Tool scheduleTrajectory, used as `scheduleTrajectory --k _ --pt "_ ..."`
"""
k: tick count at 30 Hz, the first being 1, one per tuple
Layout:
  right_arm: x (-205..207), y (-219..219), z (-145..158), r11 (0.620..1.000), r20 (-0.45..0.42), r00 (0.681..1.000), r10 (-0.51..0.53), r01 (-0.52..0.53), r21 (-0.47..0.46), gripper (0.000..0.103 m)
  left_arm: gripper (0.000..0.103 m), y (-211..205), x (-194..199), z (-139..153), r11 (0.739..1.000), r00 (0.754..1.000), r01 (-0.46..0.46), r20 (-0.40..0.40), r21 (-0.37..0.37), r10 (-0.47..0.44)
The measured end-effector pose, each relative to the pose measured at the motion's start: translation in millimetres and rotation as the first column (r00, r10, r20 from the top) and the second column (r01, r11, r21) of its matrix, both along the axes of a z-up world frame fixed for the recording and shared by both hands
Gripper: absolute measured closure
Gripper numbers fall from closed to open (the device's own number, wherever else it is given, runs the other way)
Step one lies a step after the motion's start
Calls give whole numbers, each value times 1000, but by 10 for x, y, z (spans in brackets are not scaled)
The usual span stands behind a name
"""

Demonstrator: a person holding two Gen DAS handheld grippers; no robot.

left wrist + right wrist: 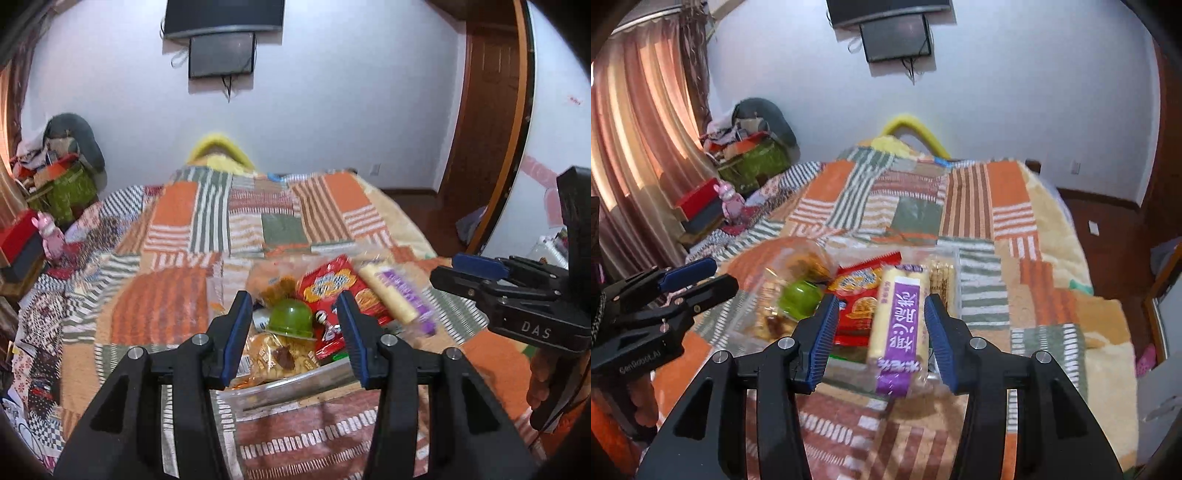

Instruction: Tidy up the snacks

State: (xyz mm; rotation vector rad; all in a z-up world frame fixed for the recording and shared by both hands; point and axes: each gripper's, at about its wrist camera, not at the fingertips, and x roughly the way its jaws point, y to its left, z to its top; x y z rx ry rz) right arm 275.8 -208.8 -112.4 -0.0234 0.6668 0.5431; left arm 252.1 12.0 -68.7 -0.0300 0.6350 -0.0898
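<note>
A clear container (295,384) of snacks sits on a patchwork blanket. In it lie a green jelly cup (291,318), a red cracker pack (340,291), a yellow biscuit bag (273,360) and a cream roll with a purple label (395,299). My left gripper (293,332) is open just above the jelly cup, touching nothing. My right gripper (882,332) is open over the purple-label roll (899,325), with the roll lying between its jaws and not pinched. The jelly cup (798,299) and the red pack (858,295) show left of it.
The bed blanket (236,221) stretches to a white wall. Cluttered bags and boxes (55,184) stand at the left. A wooden door (487,129) is at the right. A curtain (631,147) hangs at the left. The other gripper shows at each view's edge (517,291) (665,295).
</note>
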Motion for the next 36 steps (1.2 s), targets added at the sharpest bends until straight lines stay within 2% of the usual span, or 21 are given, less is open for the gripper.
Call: scheduleTrajectory --k 3,7,12,17,20,22,25,29,31,36 --pt "-202 -39 206 1000 44 999 2 -3 28 58 55 5 -248 260 1000 997 -11 71 2 11" --pt "-572 -114 510 998 117 993 9 -17 66 58 48 9 -613 573 1000 986 -27 167 -9 28" --pt "-993 -147 789 996 206 978 9 -28 88 55 42 -18 -1092 903 999 958 -33 285 -10 35" --pt "-1252 -146 928 992 268 963 -1 -33 120 49 35 -23 -1450 1089 999 935 -33 353 -19 37" --pt "-1347 -129 951 991 291 957 -9 -30 129 43 28 -12 -1610 1150 999 924 -37 380 -24 44" --pt "-1376 -112 940 990 301 953 -21 -21 137 33 18 1 -1685 1161 999 919 -42 390 -29 50" --pt "-1413 -100 922 989 307 951 -37 -9 150 26 15 14 -1787 1169 998 911 -51 407 -30 58" --pt "-1487 -96 897 988 314 948 -58 8 156 18 12 16 -1824 1142 998 912 -52 407 -29 59" --pt "-1511 -97 888 988 319 946 -65 17 152 15 7 11 -1837 1128 998 911 -56 408 -30 63" --pt "-1554 -117 873 988 332 938 -95 47 150 3 2 -6 -1862 1074 998 911 -60 408 -22 64"
